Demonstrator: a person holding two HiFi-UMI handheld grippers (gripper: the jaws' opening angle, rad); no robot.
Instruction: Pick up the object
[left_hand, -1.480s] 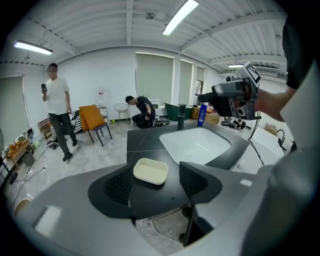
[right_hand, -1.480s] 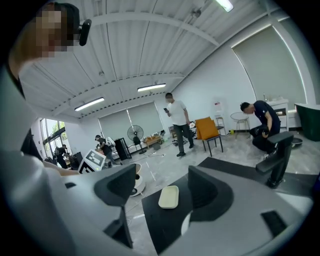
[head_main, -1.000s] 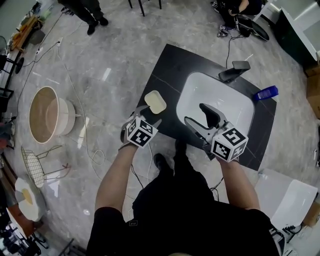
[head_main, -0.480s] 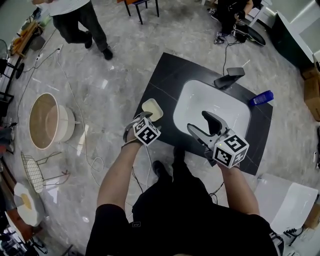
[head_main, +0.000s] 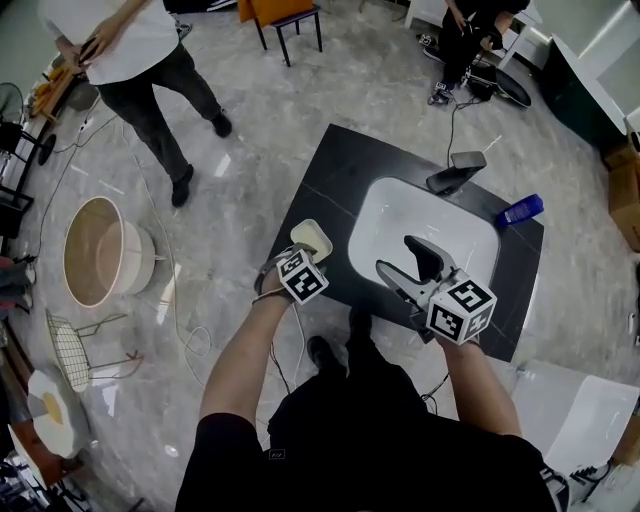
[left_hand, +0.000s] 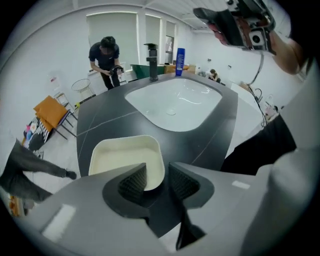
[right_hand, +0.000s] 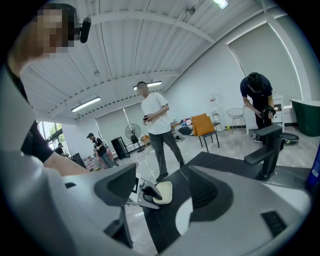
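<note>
Left gripper (head_main: 297, 251) is pointing steeply down at the dish (head_main: 312, 236), which is sitting flat on the black counter (head_main: 340, 165) at its 9 o'clock edge, just beside the sink (head_main: 440, 215).

In the left gripper view my jaws are straddling the dish's (left_hand: 122, 155) rim at its 5 o'clock corner. One pad (left_hand: 134, 181) is sitting inside the dish, and the other is outside over bare counter. The jaws have just been closing and are now standing about half apart with the rim between them. A thin dark gap is showing between the wall and the outer pad, so I'm not clamping it. The dish isn't lifting.

Right gripper (head_main: 403, 258) is hanging over the sink's 6 o'clock side, jaws wide apart, gripping nothing. The right gripper view is looking across the counter: only the far-off dish (right_hand: 166, 190) and the left gripper (right_hand: 145, 194) are showing in the gap between its jaws.

The faucet (head_main: 455, 170) is at the sink's 12 o'clock, and the blue bottle (head_main: 522, 210) is at its 2 o'clock near the counter corner.

On the floor, a round tub (head_main: 100, 250) is sitting at 9 o'clock from the counter. A person in a white top (head_main: 130, 50) is walking at 10 o'clock.
</note>
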